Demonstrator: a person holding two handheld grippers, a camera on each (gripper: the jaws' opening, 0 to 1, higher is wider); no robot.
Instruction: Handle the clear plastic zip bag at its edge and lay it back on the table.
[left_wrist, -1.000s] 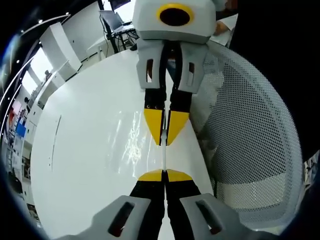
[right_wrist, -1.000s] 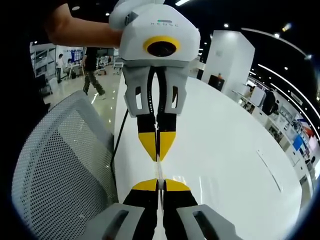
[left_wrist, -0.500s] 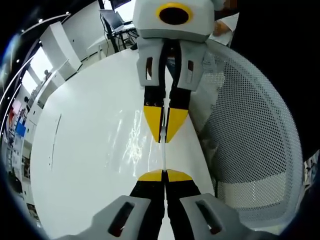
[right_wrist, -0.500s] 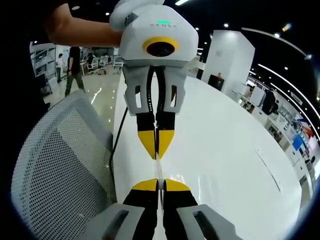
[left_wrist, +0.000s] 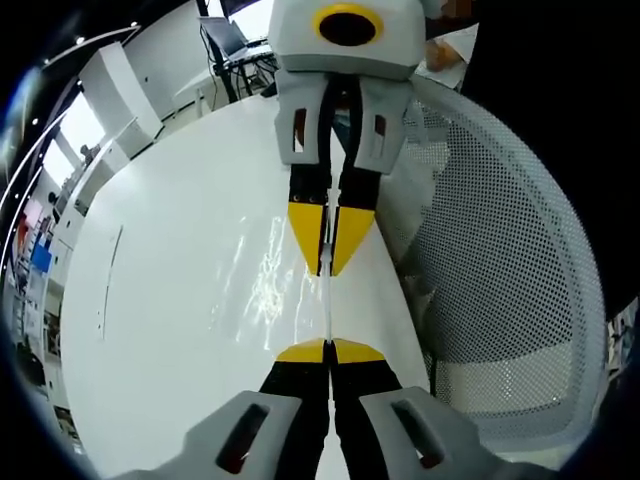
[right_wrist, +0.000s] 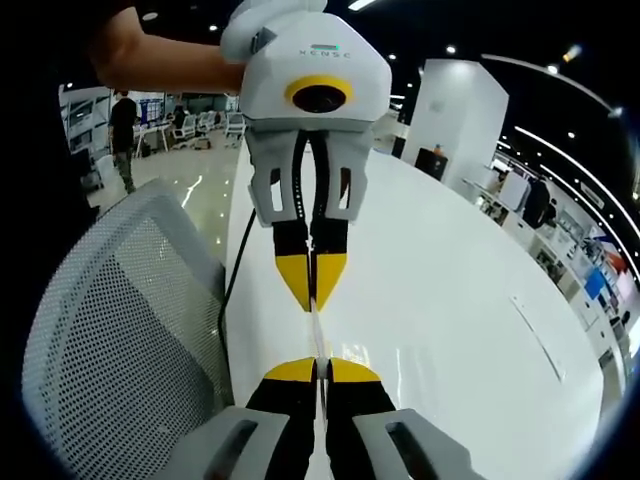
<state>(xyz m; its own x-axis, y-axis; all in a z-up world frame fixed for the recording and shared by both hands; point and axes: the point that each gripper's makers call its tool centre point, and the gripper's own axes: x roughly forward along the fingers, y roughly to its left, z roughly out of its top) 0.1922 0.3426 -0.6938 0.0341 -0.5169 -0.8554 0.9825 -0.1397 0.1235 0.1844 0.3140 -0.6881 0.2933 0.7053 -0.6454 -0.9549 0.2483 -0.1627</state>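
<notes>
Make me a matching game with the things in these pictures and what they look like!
Things:
1. clear plastic zip bag
2. mesh-backed office chair
3. glossy white table
4. left tool

States:
A. shut, with yellow tips
B. full of small holes
C. stretched thin between both tools
D. shiny with reflections

Pairs: 1-C, 2-B, 3-D, 4-A

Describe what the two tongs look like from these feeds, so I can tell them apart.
Both look alike: the left tongs and right tongs have yellow tips on black fingers and grey bases. Facing each camera, the opposite one shows a white housing with a yellow-ringed lens. A black cable trails beside the left one.
</notes>
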